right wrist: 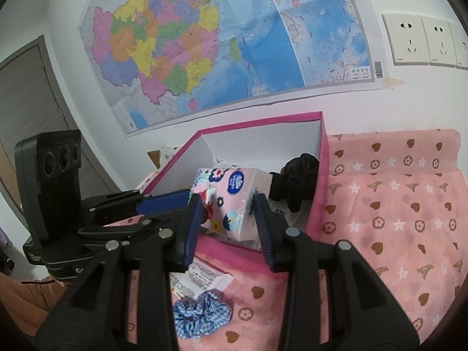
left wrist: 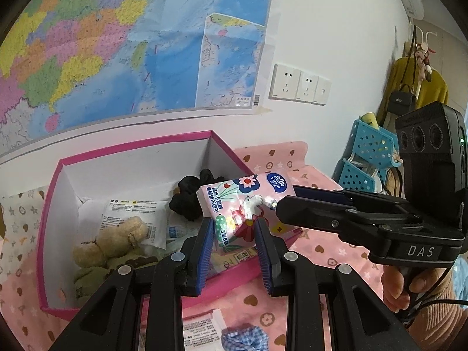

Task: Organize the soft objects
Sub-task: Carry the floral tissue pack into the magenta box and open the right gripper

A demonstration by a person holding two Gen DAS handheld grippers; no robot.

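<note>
A pink flowered tissue pack point(left wrist: 242, 204) hangs over the front right corner of the pink box point(left wrist: 131, 149). My left gripper point(left wrist: 234, 234) is shut on its near end. My right gripper point(right wrist: 226, 219) is shut on the same pack point(right wrist: 228, 196) from the other side; in the left wrist view its fingers point(left wrist: 316, 196) reach the pack's right end. Inside the box lie a beige teddy bear point(left wrist: 117, 242), a black scrunchie point(left wrist: 190, 196) and white packets point(left wrist: 134, 216). A blue gingham scrunchie point(right wrist: 201, 316) lies on the pink cloth in front of the box.
A white printed packet point(right wrist: 199, 280) lies by the blue scrunchie. The pink patterned cloth point(right wrist: 395, 219) spreads to the right of the box. A blue perforated rack point(left wrist: 368, 158) stands at the far right. A map and wall sockets point(left wrist: 298, 84) are behind.
</note>
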